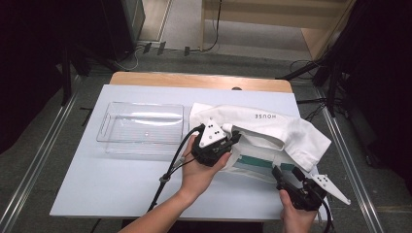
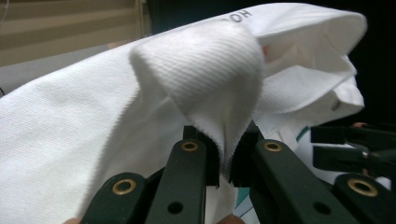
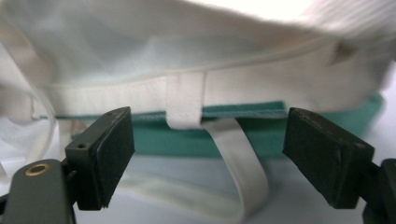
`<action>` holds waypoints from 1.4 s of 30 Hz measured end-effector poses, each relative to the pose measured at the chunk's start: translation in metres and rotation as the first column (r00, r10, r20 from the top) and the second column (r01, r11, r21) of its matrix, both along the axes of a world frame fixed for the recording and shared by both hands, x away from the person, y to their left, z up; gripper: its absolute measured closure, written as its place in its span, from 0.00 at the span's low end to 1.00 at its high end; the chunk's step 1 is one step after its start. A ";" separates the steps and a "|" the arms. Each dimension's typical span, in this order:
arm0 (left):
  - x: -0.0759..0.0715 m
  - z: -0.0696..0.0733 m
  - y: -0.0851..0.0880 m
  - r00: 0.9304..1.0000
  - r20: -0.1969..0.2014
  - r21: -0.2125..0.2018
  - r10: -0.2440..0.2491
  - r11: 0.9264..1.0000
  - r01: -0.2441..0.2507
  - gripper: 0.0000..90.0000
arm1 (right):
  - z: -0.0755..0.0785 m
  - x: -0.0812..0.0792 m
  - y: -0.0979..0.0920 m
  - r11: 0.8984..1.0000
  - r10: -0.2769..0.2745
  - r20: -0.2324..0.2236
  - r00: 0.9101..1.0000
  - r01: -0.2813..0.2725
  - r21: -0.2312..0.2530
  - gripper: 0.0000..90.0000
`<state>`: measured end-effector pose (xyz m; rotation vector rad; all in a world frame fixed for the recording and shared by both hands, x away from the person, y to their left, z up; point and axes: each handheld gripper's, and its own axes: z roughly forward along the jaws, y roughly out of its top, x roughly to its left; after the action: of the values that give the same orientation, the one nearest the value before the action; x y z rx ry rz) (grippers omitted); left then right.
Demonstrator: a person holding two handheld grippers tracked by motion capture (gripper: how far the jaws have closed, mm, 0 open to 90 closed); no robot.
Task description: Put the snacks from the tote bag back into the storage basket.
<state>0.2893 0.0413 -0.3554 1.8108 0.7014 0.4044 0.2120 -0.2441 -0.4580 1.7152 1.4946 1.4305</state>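
We are working on a white table (image 1: 121, 194) where a white cotton tote bag with green trim and grey lettering (image 1: 265, 131) is lying rumpled on the right half, just beside a clear rectangular plastic tray (image 1: 141, 124) that is sitting empty to its left. Judging by the lifted cloth, we are in the middle of straightening or folding the bag. Our left gripper (image 1: 232, 139) is pinching a peaked fold of the white weave (image 2: 210, 79), jaws pressed together on it and holding it raised. Our right gripper (image 1: 286, 178) is standing spread wide at the bag's near edge, nothing between its pads, facing the green band (image 3: 219, 140) and a white strap loop (image 3: 238, 163). Next we are likely needing that spread gripper to close on the hem, squarely and without snagging the strap.
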 end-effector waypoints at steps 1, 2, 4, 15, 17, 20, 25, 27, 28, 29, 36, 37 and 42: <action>0.000 0.001 0.000 1.000 -0.002 -0.002 -0.001 1.000 0.001 0.96 | 0.001 0.005 0.000 1.000 0.001 0.012 1.000 -0.001 -0.004 0.21; 0.001 0.001 0.001 1.000 -0.002 0.001 -0.003 1.000 0.003 0.96 | 0.002 0.008 -0.001 1.000 -0.006 0.022 1.000 0.006 -0.001 0.23; 0.003 0.003 0.002 1.000 -0.004 -0.003 -0.003 1.000 0.003 0.96 | 0.003 0.014 -0.004 0.999 -0.037 0.021 0.999 0.036 0.029 0.29; 0.011 0.022 0.008 1.000 0.007 -0.039 0.012 0.999 -0.012 0.96 | 0.002 -0.016 0.008 0.998 -0.063 -0.041 0.997 0.062 -0.027 0.31; 0.010 0.022 0.008 1.000 0.006 -0.042 0.006 0.999 -0.006 0.96 | 0.000 -0.011 0.006 0.997 -0.079 -0.058 0.995 0.078 -0.014 0.27; 0.007 0.025 0.009 1.000 0.015 -0.052 -0.002 0.999 0.003 0.96 | -0.005 0.005 -0.004 0.990 -0.077 -0.071 0.995 0.084 0.111 0.18; 0.009 0.027 0.013 1.000 0.021 -0.065 -0.003 0.998 0.004 0.96 | -0.014 0.020 -0.022 0.976 -0.102 -0.049 0.994 0.110 0.190 0.27; 0.011 0.025 0.013 1.000 0.005 -0.074 -0.005 0.997 0.005 0.96 | -0.012 0.017 -0.025 0.977 -0.101 0.003 0.995 0.098 0.190 0.52; 0.013 0.024 0.013 1.000 -0.002 -0.078 -0.002 0.997 0.002 0.96 | -0.010 0.015 -0.026 0.981 -0.086 0.031 0.996 0.079 0.179 0.66; 0.014 0.024 0.012 1.000 0.000 -0.079 0.004 0.997 -0.004 0.96 | -0.005 0.014 -0.027 0.986 -0.087 0.043 0.995 0.080 0.150 0.75; 0.025 0.029 0.014 1.000 0.006 -0.086 0.030 0.996 -0.030 0.96 | 0.010 0.009 -0.035 0.999 -0.045 0.049 0.998 0.046 -0.003 0.96; 0.027 0.031 0.014 0.999 0.005 -0.088 0.033 0.996 -0.032 0.96 | 0.012 0.008 -0.034 0.999 -0.030 0.041 0.999 0.032 -0.044 0.97; 0.036 0.039 0.014 0.999 0.007 -0.074 0.039 0.996 -0.038 0.96 | 0.015 -0.005 -0.038 0.987 0.040 -0.017 0.999 -0.042 -0.158 0.98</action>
<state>0.3256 0.0550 -0.3164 1.7270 0.7376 0.4061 0.2075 -0.2821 -0.4431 1.6107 1.6137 1.2843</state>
